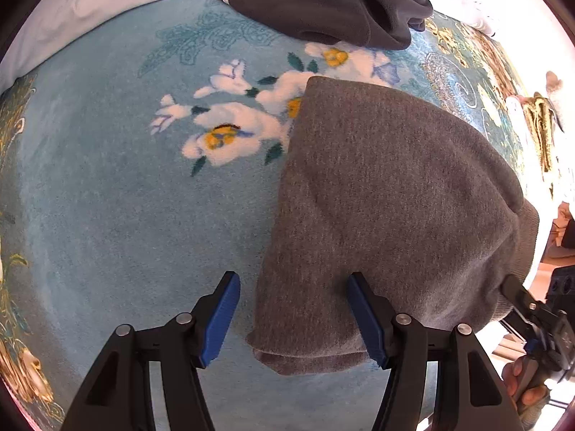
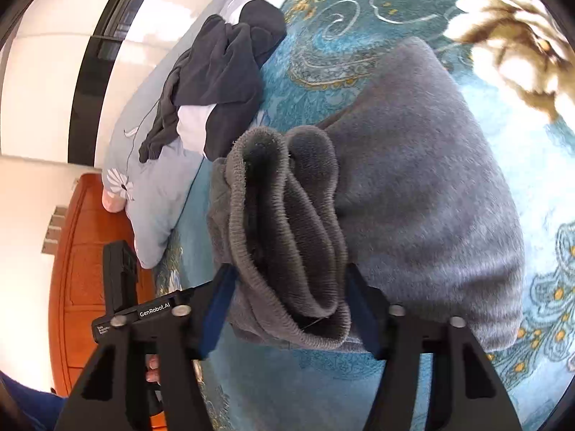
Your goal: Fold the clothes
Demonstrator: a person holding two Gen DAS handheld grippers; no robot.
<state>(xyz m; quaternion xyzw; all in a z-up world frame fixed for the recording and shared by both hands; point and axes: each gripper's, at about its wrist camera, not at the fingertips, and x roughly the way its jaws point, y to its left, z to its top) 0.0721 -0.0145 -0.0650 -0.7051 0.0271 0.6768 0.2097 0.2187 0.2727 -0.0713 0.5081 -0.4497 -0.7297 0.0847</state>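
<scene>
A folded grey knit garment (image 1: 388, 208) lies on a teal flowered blanket (image 1: 125, 197). My left gripper (image 1: 293, 318) is open, its jaws wide apart over the garment's near left corner, not pinching it. In the right wrist view the same grey garment (image 2: 424, 186) shows its ribbed hem (image 2: 287, 237) bunched in folds between the fingers of my right gripper (image 2: 291, 309), which is open with the hem loose between the pads. The right gripper also shows in the left wrist view (image 1: 517, 298) at the garment's right edge.
A dark grey and white garment (image 1: 323, 10) lies crumpled at the far edge of the blanket, also seen in the right wrist view (image 2: 215, 79) on a pale blue pillow (image 2: 154, 186). An orange wooden headboard (image 2: 90, 269) and white wall stand beyond.
</scene>
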